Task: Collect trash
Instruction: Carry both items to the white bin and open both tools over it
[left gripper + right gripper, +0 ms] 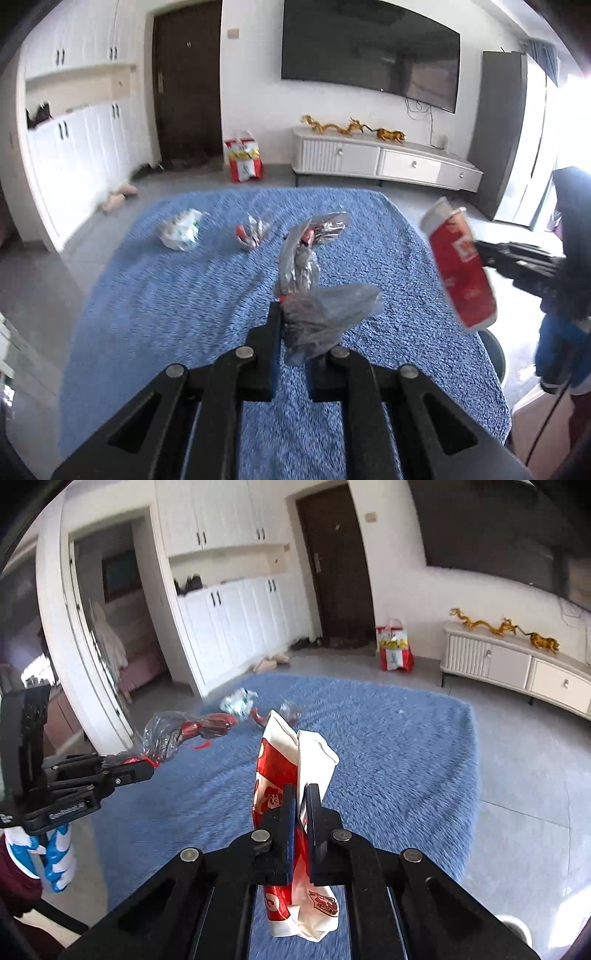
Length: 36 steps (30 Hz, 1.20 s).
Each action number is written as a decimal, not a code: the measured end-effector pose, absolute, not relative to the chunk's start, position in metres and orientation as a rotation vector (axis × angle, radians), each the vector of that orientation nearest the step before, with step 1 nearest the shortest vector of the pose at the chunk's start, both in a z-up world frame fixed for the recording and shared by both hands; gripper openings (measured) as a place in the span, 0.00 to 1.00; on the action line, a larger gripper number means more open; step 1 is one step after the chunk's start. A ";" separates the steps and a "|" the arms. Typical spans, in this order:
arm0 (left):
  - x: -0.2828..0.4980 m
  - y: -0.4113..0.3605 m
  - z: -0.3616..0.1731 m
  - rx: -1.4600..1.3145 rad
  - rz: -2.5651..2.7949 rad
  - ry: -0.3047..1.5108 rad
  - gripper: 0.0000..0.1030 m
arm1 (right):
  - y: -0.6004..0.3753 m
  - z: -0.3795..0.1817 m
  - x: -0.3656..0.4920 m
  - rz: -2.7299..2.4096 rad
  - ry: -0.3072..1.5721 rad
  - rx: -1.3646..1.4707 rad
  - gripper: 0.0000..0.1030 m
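My left gripper is shut on a clear plastic wrapper with red bits, held above the blue rug. It also shows in the right wrist view, with the wrapper trailing from it. My right gripper is shut on a red and white paper bag, held upright above the rug. The bag shows at the right in the left wrist view. On the rug lie a white and green crumpled bag and a red and silver wrapper.
A white TV cabinet with gold dragon figures stands against the far wall under a wall TV. A red and white shopping bag sits by the dark door. White cupboards line the left wall. Slippers lie on the floor.
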State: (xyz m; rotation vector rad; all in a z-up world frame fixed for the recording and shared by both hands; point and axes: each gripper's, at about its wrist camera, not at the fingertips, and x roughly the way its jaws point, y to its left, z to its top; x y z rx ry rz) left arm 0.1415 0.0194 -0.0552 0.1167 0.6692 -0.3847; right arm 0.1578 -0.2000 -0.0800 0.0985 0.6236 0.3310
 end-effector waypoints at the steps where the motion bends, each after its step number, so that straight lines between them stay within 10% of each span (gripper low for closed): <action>1: 0.132 0.018 -0.050 0.123 -0.376 0.656 0.09 | -0.204 -0.075 0.148 0.322 0.608 0.101 0.05; 22: 0.036 -0.100 -0.016 0.349 -0.460 0.528 0.09 | -0.323 -0.067 0.010 0.127 0.460 0.194 0.05; 36: 0.051 -0.263 -0.110 0.471 -0.822 0.835 0.10 | -0.421 -0.175 0.001 -0.110 0.622 0.373 0.05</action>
